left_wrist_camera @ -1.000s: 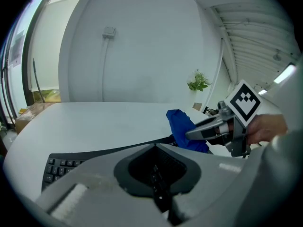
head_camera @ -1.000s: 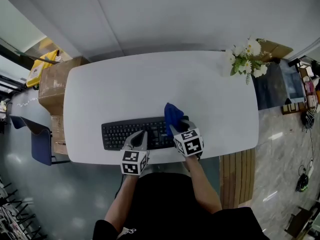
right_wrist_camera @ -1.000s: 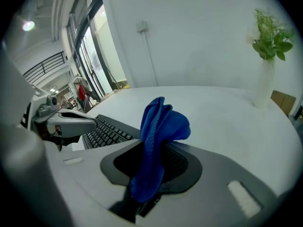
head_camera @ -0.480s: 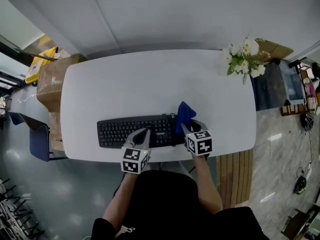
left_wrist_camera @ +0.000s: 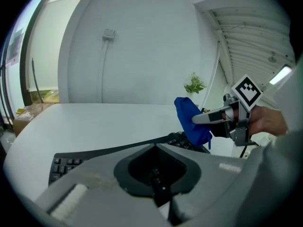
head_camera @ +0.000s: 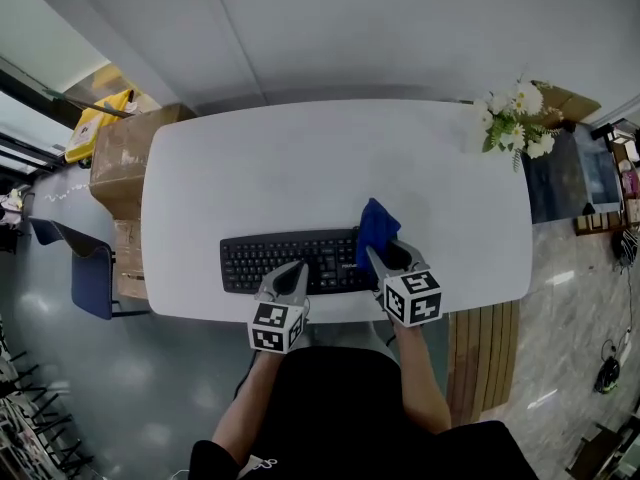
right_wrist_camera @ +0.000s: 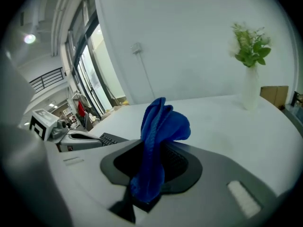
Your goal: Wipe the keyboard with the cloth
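A black keyboard (head_camera: 285, 261) lies along the near edge of the white table (head_camera: 300, 168). My right gripper (head_camera: 385, 256) is shut on a blue cloth (head_camera: 376, 224), which bunches up over the keyboard's right end. In the right gripper view the cloth (right_wrist_camera: 158, 141) stands up between the jaws, with the keys (right_wrist_camera: 110, 138) behind it to the left. My left gripper (head_camera: 292, 273) is shut with nothing in it, its tip at the keyboard's front edge near the middle. The left gripper view shows the keyboard (left_wrist_camera: 66, 162) under the jaws and the cloth (left_wrist_camera: 191, 119) at the right.
A vase of white flowers (head_camera: 518, 118) stands at the table's far right corner. Cardboard boxes (head_camera: 120, 163) and a blue chair (head_camera: 85, 278) sit left of the table. A wooden slatted piece (head_camera: 480, 343) lies at the right by the person's side.
The right gripper carried the cloth a little to the right, toward the keyboard's right end. The left gripper drew back slightly toward the keyboard's front edge. The head camera also shifted.
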A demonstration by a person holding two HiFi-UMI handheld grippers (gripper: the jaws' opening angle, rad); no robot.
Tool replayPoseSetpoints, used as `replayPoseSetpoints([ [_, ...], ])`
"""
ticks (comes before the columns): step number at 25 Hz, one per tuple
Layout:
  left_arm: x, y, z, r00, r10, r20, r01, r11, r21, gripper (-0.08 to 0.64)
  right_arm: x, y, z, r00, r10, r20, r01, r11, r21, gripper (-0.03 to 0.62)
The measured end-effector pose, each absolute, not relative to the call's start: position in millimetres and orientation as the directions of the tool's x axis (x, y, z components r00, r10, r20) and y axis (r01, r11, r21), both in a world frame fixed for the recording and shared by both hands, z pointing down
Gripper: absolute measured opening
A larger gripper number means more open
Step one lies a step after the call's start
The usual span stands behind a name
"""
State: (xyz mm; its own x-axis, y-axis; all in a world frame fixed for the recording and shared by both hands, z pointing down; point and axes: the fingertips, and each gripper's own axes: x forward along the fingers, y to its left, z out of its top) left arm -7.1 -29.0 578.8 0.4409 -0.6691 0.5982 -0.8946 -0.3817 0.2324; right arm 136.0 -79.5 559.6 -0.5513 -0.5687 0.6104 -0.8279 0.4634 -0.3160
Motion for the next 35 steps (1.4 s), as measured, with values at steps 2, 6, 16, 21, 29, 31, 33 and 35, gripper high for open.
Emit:
replayPoseSetpoints([
  [2, -30, -23, 578, 0.425, -0.681, 0.596, -0.904, -0.360, 0.232, -0.003, 103, -74, 560, -0.583, -0.546, 0.602, -0.804, 0.492, -0.333, 0.110],
  [6, -95, -6, 578, 0.374, -0.714, 0.592, -0.927, -0.300, 0.223, -0.003, 25, -53, 562, -0.638, -0.491, 0.593, -0.755, 0.551, -0.355, 0.110],
  [16, -232, 35, 592, 0.277, -0.748, 0.603, -0.955, -0.141, 0.262, -0.003, -156, 3, 597, -0.732, -0.282, 0.621, -0.608, 0.680, -0.409, 0.110],
  [21, -249, 36, 597, 0.298, -0.741, 0.602, -0.948, -0.157, 0.276, -0.003, -206, 18, 611, -0.732, -0.210, 0.648, -0.558, 0.732, -0.392, 0.110],
  [29, -253, 39, 613, 0.331, -0.707, 0.625, -0.940, -0.188, 0.284, -0.003, -217, 32, 639, -0.687, -0.180, 0.704, -0.572, 0.732, -0.371, 0.110],
  [31, -252, 38, 615, 0.335, -0.701, 0.630, -0.939, -0.196, 0.282, -0.003, -216, 34, 642, -0.683, -0.183, 0.708, -0.580, 0.725, -0.372, 0.110],
  [33, -251, 37, 617, 0.337, -0.694, 0.636, -0.939, -0.201, 0.278, -0.003, -214, 34, 644, -0.684, -0.186, 0.706, -0.584, 0.720, -0.376, 0.110],
  [35, -246, 38, 619, 0.338, -0.687, 0.643, -0.939, -0.204, 0.275, -0.003, -208, 34, 645, -0.685, -0.185, 0.705, -0.588, 0.711, -0.386, 0.110],
])
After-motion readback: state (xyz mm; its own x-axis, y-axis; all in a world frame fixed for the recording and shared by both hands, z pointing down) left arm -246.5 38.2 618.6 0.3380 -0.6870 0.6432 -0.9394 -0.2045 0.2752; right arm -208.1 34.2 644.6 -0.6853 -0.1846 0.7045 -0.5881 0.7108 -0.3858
